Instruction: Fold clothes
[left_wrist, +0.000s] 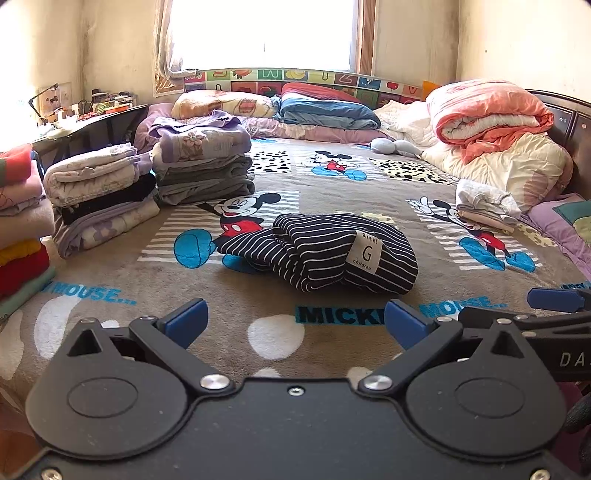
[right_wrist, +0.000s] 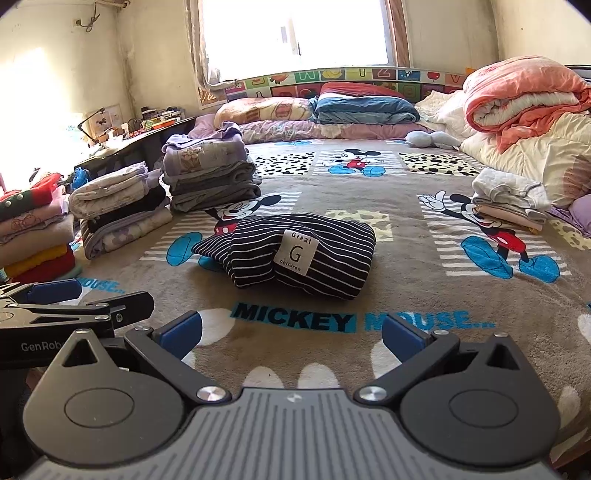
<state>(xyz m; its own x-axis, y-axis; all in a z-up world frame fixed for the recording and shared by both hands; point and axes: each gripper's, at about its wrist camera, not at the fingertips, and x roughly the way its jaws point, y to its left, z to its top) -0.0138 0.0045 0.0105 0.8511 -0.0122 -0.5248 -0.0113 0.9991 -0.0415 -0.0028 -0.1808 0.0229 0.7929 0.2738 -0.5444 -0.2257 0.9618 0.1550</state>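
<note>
Navy-and-white striped knit garment, folded into a thick bundle with a white square "Great G children" label facing the cameras, lies near the middle of the brown Mickey Mouse fleece blanket covering the bed. Both tools hover over the blanket's near edge, well apart from the garment: the left gripper has its blue-padded fingers spread wide and empty, and the right gripper is likewise spread and empty. Stacks of folded clothes stand along the blanket's left side, and a small folded pale pile sits toward its right edge.
</note>
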